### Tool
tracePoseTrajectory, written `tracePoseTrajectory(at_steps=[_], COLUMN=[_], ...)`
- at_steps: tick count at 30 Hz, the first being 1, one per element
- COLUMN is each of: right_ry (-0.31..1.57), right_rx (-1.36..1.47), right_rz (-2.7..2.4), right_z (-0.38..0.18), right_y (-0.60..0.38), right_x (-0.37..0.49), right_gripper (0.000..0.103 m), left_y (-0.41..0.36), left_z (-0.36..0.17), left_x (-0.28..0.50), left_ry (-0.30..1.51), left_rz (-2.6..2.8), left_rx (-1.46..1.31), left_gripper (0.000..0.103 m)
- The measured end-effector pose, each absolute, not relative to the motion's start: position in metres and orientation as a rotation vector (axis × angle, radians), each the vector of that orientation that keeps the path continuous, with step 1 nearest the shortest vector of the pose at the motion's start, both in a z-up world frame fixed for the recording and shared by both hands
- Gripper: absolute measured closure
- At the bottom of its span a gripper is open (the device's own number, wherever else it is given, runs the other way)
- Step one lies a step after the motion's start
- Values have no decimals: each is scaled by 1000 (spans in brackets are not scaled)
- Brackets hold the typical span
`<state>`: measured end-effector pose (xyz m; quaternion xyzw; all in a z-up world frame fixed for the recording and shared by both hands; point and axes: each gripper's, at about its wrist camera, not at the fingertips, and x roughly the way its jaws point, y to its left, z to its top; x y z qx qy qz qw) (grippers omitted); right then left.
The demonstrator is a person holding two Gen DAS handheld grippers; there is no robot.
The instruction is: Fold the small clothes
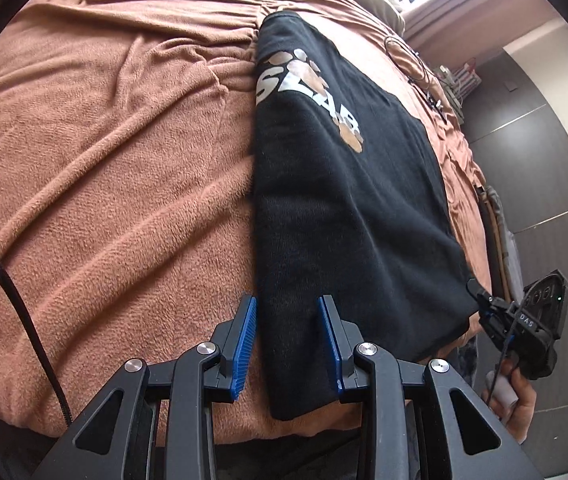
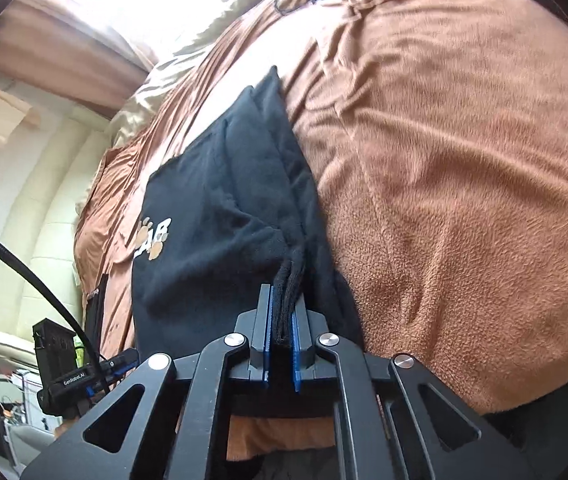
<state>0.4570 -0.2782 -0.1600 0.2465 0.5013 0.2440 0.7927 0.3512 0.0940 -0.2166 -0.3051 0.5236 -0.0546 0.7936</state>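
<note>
Lying across a rumpled brown blanket (image 1: 116, 140) on a bed, a black shirt (image 1: 343, 200) with a paw-print logo (image 1: 311, 84) sits folded lengthwise, its near end at the blanket's edge. A thin cable (image 1: 411, 60) lies on the blanket beyond the shirt; a thick black cable (image 1: 16, 292) crosses the near left. No containers in view. Left gripper (image 1: 287, 344) hovers with blue pads partly apart, straddling the shirt's near left corner without pinching it. Right gripper (image 2: 282, 336) is clamped tight on a bunched edge of the shirt's other near corner, fabric sandwiched between the pads.
</note>
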Motion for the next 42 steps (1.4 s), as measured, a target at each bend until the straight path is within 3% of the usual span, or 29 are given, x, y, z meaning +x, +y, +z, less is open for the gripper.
tracePoseTrajectory(at_steps=[26, 27, 30, 42], right_ry=[1035, 1041, 1067, 1129], right_rx=[490, 503, 544, 607], right_rz=[517, 544, 589, 692], right_z=[-150, -149, -153, -170], right_y=[-300, -300, -305, -301], right_x=[407, 410, 426, 507], right_gripper=[97, 94, 68, 66], left_y=[94, 95, 97, 107], left_z=[-213, -213, -216, -220], left_x=[345, 348, 357, 406], left_ry=[1118, 1117, 1121, 1135], left_rz=[-119, -121, -124, -117], left_rx=[-640, -643, -661, -674], left_gripper=[71, 71, 71, 71])
